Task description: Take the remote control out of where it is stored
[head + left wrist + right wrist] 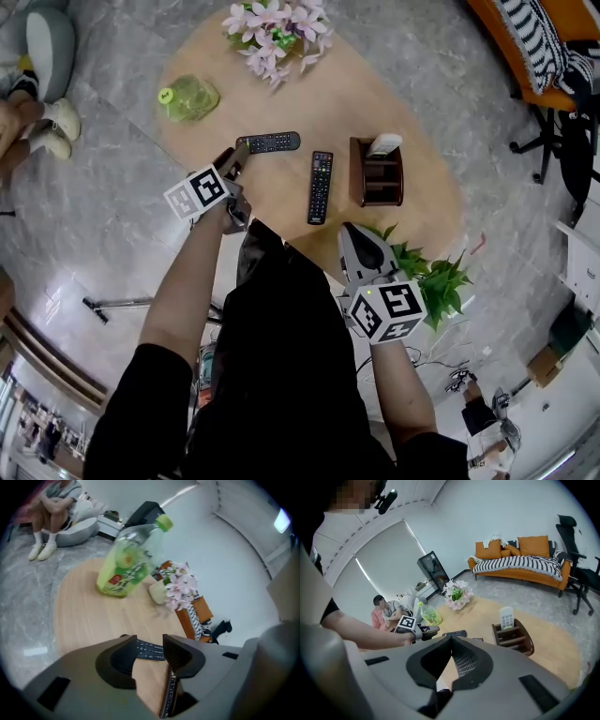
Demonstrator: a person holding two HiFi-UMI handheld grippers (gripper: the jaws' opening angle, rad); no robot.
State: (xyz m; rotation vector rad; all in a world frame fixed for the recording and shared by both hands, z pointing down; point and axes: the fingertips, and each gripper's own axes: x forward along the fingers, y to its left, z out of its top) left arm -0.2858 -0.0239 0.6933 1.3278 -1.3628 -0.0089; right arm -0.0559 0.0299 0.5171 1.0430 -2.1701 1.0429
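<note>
A slim white plastic remote [383, 143] is stored upright in a brown wooden holder [379, 195], just ahead of the right gripper [354, 236], whose jaws are together and empty; the left gripper [238, 157], jaws apart, is farther to the holder's left.

The table [347, 103] is surfaced in matt pale wood, the floor [112, 216] in glossy grey stone, the remote control [320, 187] in black plastic.

black remote [268, 142], second black remote [320, 187]: flat on table [422, 216] | white remote [383, 143]: upright in holder [380, 183]
</note>
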